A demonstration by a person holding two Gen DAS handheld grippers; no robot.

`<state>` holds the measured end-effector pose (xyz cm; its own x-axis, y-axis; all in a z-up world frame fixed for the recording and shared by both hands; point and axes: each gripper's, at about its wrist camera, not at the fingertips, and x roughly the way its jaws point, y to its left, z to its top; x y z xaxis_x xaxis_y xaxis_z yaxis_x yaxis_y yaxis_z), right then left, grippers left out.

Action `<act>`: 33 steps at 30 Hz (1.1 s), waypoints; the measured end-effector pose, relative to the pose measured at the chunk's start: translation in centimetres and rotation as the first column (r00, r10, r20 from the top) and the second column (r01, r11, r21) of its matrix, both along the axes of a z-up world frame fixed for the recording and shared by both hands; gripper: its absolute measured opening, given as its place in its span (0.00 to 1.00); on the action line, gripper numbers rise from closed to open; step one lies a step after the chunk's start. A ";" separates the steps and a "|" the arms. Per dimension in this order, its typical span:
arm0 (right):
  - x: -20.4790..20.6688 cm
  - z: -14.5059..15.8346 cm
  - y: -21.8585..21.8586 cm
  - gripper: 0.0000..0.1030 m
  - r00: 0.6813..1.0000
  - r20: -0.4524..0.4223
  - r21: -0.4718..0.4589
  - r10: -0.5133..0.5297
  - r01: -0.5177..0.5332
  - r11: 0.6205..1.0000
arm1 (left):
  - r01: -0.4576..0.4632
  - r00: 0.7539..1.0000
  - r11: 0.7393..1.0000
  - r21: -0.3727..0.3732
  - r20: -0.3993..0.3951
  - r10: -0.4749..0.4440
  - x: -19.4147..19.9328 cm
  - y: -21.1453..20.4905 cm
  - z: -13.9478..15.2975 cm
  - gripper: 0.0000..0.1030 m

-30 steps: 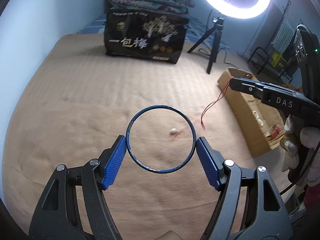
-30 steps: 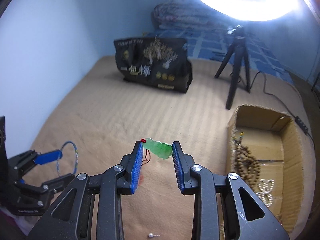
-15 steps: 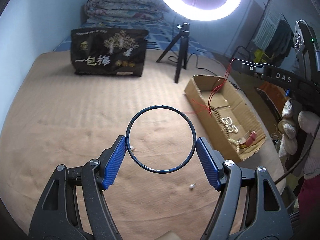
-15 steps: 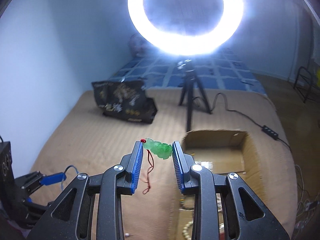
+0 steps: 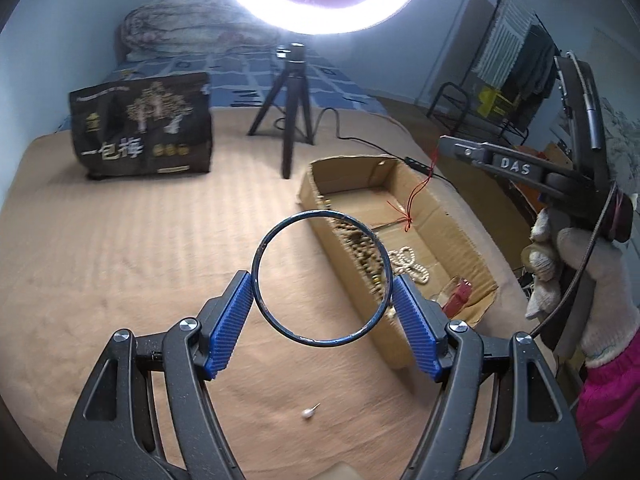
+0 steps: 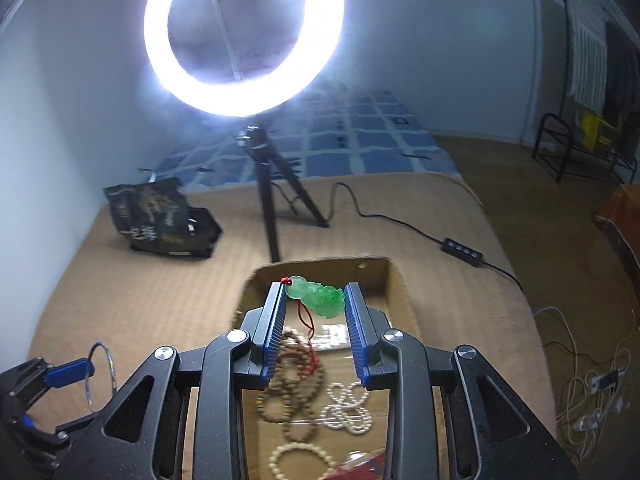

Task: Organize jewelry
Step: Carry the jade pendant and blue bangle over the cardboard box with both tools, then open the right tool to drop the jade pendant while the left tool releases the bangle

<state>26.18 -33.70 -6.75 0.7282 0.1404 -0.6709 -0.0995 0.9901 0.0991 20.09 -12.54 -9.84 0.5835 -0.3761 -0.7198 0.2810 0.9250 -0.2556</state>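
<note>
My left gripper [image 5: 321,304] is shut on a dark blue bangle [image 5: 260,248], held above the tan bed beside the cardboard box [image 5: 316,184]. My right gripper [image 6: 316,300] is shut on a green jade pendant [image 6: 318,295] with a red cord [image 6: 308,344] hanging down, held over the box [image 6: 396,296]. The box holds brown bead strings [image 6: 292,396], a white bead string [image 6: 348,404] and a pale bracelet [image 6: 300,460]. The right gripper also shows in the left wrist view [image 5: 444,146], and the left gripper with the bangle shows in the right wrist view [image 6: 94,368].
A small pearl stud [image 5: 309,412] lies on the bed near me. A black printed bag [image 5: 140,136] stands at the back left. A ring light [image 6: 244,36] on a tripod [image 5: 290,120] stands behind the box, its cable [image 6: 460,246] running right. A red item [image 5: 458,296] lies in the box.
Both grippers have swung right toward the cardboard box. The pendant has gone from over the bed to over the box's inside. The bangle now hangs by the box's left wall.
</note>
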 end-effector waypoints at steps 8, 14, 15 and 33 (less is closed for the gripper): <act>1.3 -1.3 -1.8 0.27 0.999 -0.022 0.009 -0.039 0.039 0.999 | 0.052 0.999 0.999 -0.001 -0.017 -0.052 1.3 -3.7 -0.9 0.71; 1.9 -2.1 -2.9 0.27 0.997 -0.044 0.047 -0.061 0.063 0.997 | 0.082 0.996 0.997 -0.006 -0.036 -0.082 1.5 -6.2 -1.8 0.71; 1.9 -2.1 -3.1 0.27 0.997 -0.046 0.047 -0.063 0.065 0.997 | 0.088 0.995 0.996 -0.009 -0.041 -0.088 1.5 -6.5 -2.0 0.71; 1.8 -3.4 -5.1 0.29 0.991 -0.097 0.036 -0.093 0.097 0.995 | 0.144 0.986 0.990 0.003 -0.083 -0.143 2.2 -9.6 -4.0 0.71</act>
